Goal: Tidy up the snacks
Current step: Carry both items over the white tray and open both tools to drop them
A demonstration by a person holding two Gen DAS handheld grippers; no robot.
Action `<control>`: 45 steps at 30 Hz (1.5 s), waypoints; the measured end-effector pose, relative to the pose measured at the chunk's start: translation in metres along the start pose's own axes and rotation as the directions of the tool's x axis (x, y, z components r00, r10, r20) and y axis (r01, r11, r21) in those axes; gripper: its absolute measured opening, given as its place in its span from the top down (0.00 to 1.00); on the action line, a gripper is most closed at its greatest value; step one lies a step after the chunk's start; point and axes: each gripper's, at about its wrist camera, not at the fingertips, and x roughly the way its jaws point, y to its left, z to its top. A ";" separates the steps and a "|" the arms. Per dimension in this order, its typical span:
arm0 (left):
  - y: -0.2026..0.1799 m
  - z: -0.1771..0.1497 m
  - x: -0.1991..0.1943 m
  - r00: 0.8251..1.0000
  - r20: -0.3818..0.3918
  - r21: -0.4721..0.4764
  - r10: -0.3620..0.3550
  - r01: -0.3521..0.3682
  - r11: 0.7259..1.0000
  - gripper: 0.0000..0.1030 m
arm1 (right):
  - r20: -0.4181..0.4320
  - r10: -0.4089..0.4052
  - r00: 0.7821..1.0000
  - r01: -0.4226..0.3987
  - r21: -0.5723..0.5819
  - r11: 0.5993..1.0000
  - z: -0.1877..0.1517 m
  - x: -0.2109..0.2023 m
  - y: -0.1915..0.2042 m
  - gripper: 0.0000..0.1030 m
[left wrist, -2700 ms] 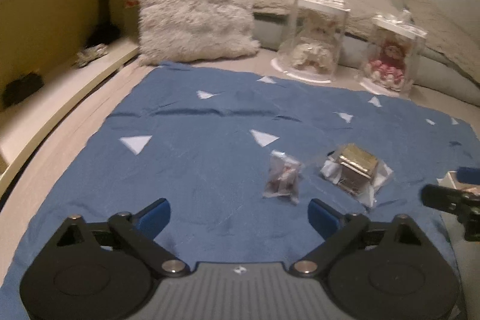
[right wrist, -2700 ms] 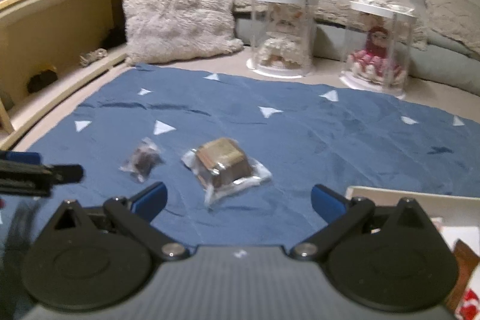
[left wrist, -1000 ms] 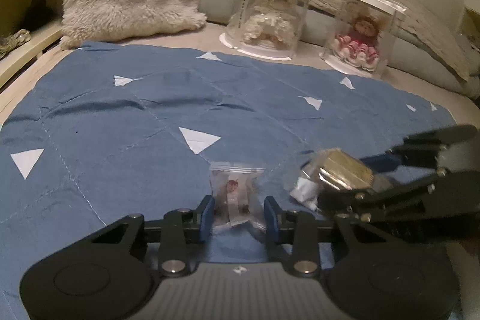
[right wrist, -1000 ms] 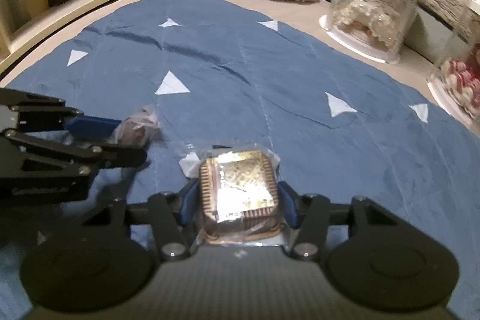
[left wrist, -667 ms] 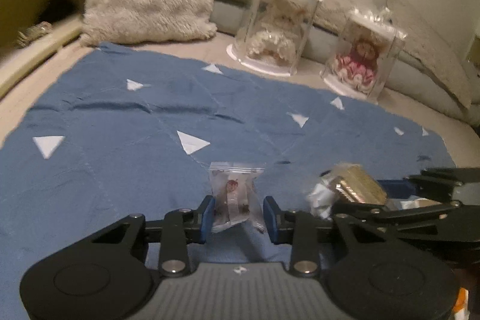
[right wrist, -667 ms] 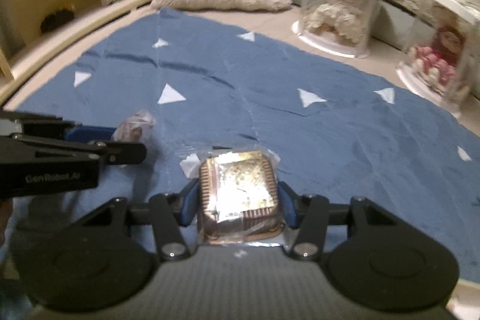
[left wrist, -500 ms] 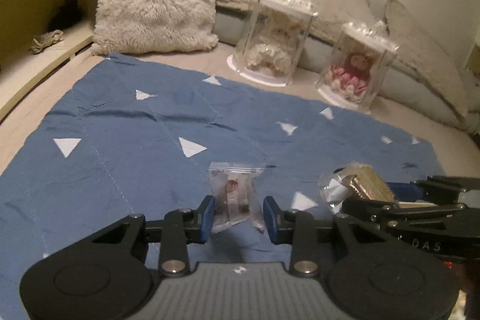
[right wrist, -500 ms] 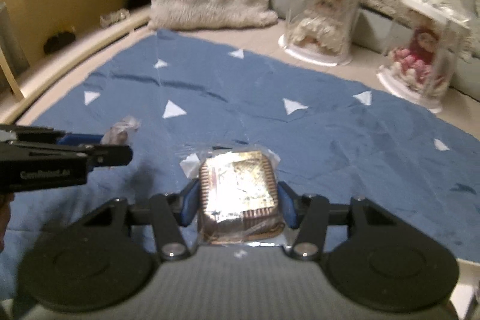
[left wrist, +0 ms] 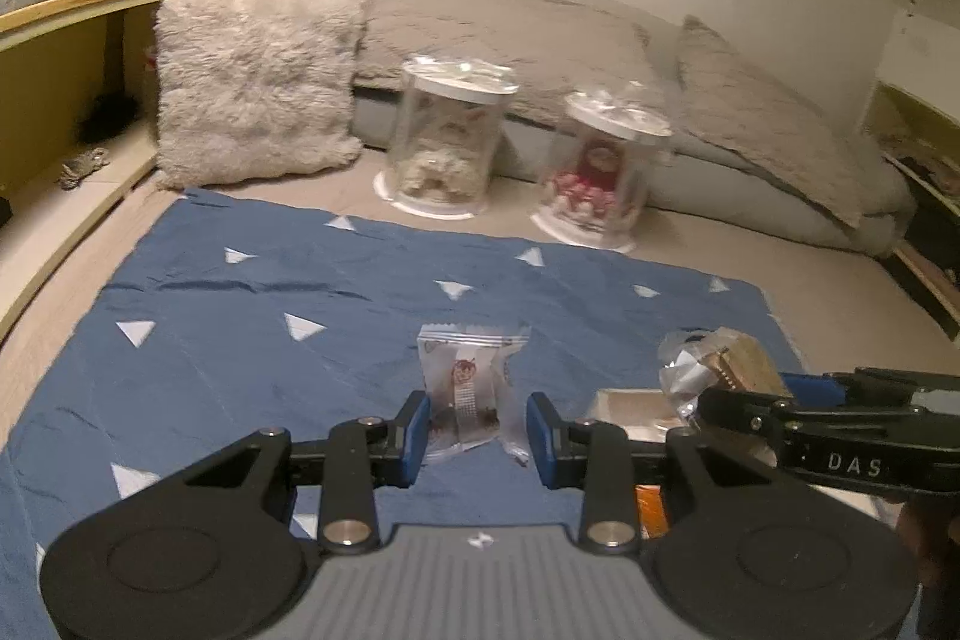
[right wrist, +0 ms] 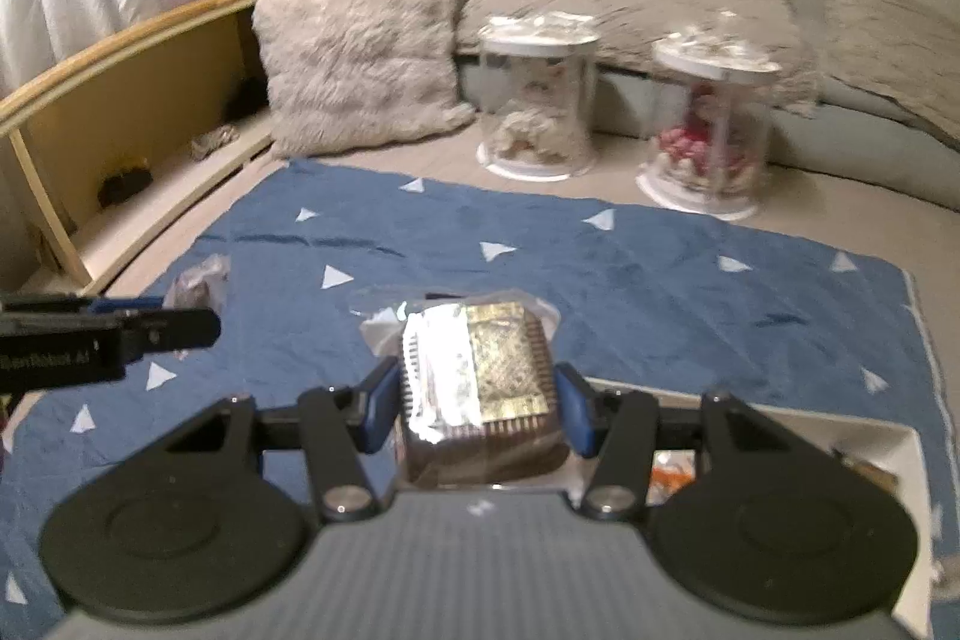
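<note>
Left gripper [left wrist: 478, 430] clamped narrow on a small clear snack packet [left wrist: 471, 388], blue pads pressing its lower sides; the packet stands upright between them, lifted clear of the blue cloth [left wrist: 240, 316]. Tool pitched down toward the cloth from above its near part.

Right gripper [right wrist: 478, 415] at medium width, gripping a foil-topped brown cake in clear wrap [right wrist: 480, 388]; pads bear on both flanks, the wrap's loose edge fans out ahead. Same downward pitch, also held above the cloth. In the left wrist view this gripper enters from the right edge, level, with the cake at its tip, just beside the left one. In the right wrist view the left gripper enters from the left edge, its packet only a dark blur at the tip.

White tray [right wrist: 900, 454] at the cloth's near right corner, under and behind the right gripper; most of it is masked by the tool body, contents showing only as orange and brown scraps, not identifiable.

Beyond the cloth's far edge: two clear cylinder cases with dolls [left wrist: 453, 142], blurred; fluffy pillow [left wrist: 252, 70] past the far left corner. A dark bit of the person's hand shows at the left wrist view's lower right edge, cut off.
</note>
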 end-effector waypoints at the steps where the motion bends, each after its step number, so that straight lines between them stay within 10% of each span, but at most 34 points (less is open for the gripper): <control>1: -0.006 -0.003 -0.004 1.000 -0.002 0.001 -0.009 0.009 1.000 0.64 | 0.004 0.000 1.000 0.000 0.013 1.000 -0.003 -0.010 -0.005 0.42; 15: -0.098 -0.052 -0.002 0.984 -0.095 0.069 -0.149 0.156 0.985 0.64 | -0.038 0.021 0.999 -0.016 0.132 0.991 -0.074 -0.074 -0.073 0.42; 29: -0.112 -0.080 0.056 0.952 -0.262 0.053 -0.159 0.178 0.983 0.64 | -0.245 0.192 0.950 -0.070 0.431 0.900 -0.141 0.003 -0.132 0.42; 45: -0.159 -0.097 0.097 0.875 -0.416 -0.013 -0.248 0.267 0.964 0.64 | -0.299 -0.096 0.949 0.207 0.365 0.907 -0.160 -0.014 -0.169 0.42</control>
